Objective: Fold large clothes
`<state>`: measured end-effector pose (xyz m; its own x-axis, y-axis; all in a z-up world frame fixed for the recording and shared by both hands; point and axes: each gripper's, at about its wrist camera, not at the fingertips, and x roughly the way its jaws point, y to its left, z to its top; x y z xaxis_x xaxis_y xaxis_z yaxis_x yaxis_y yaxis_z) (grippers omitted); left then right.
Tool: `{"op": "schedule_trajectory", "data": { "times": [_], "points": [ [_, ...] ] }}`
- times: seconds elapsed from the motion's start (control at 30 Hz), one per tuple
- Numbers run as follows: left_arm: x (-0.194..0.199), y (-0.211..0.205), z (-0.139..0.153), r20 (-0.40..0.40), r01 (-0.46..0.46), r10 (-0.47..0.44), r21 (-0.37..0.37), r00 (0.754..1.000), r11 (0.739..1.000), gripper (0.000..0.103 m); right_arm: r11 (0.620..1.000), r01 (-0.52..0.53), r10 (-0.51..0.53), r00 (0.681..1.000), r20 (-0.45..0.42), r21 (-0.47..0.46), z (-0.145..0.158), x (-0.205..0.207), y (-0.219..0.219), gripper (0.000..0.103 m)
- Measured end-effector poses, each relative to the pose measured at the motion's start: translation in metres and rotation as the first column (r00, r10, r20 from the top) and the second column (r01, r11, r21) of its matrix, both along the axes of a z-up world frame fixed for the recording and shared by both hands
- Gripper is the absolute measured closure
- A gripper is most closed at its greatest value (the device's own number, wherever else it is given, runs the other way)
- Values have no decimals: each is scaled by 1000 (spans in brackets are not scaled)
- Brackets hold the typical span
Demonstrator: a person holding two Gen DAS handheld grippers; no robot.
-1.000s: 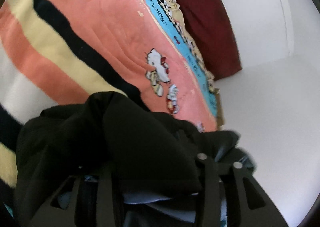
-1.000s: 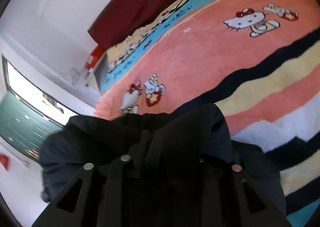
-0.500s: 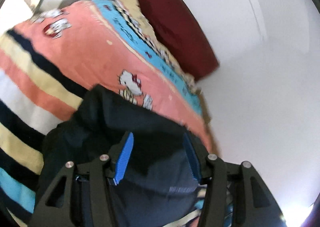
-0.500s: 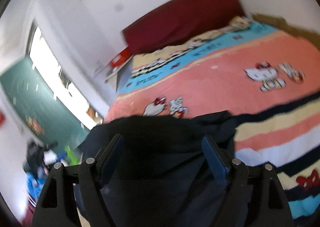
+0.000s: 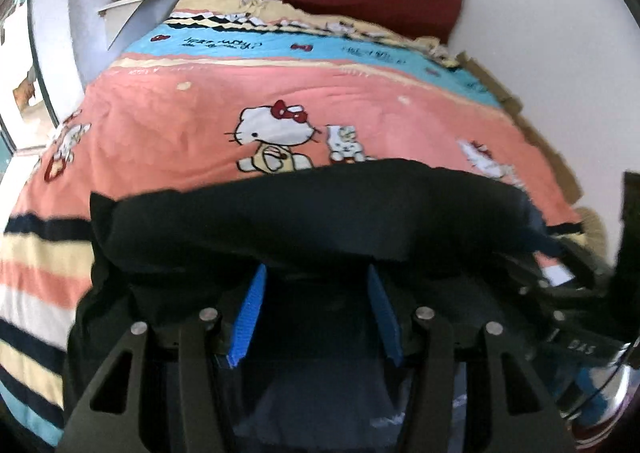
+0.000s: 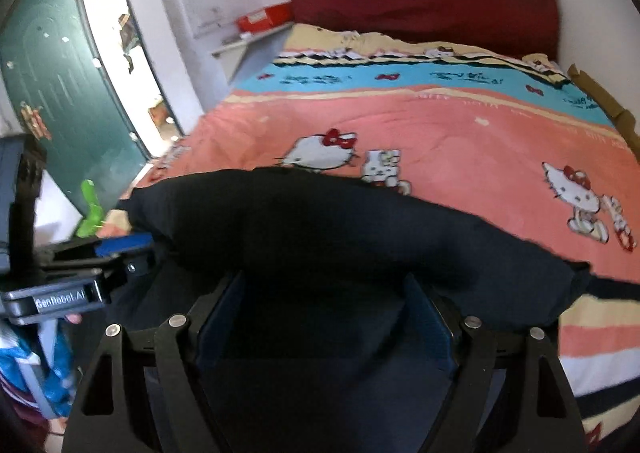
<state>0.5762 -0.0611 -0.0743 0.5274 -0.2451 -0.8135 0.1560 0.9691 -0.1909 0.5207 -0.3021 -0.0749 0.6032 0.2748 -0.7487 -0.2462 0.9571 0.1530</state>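
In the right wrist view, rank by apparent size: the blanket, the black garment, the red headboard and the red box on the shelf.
1. Blanket
2. Black garment, though it is nearest the camera, so its size is exaggerated
3. Red headboard
4. Red box

My left gripper [image 5: 316, 309] is a black frame with triangular cut-outs and four round silver screws across its front. Its two fingers carry bright blue ribbed pads [image 5: 247, 313]. My right gripper [image 6: 324, 317] has the same black frame, the same cut-outs and silver screws, with darker blue pads [image 6: 430, 321]. At the left edge of the right view, the left gripper's side shows a grey block [image 6: 52, 299] printed "GenRobot.AI" in white.
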Motion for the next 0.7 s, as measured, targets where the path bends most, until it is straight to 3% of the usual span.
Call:
{"op": "schedule_trajectory", "data": {
  "times": [0.1, 0.27, 0.7],
  "points": [
    [26, -8, -25, -48, 15, -12, 73, 999, 997, 37, 999, 0, -2, 999, -40, -42, -17, 27, -8, 21],
    [53, -4, -55, -91, -8, 11, 31, 996, 999, 34, 999, 43, -45, 994, -95, -25, -50, 53, -18, 15],
    [52, -5, -62, -59, -6, 9, 56, 998, 998, 33, 996, 73, -68, 992, -101, 47, -71, 65, -26, 13]
  ]
}}
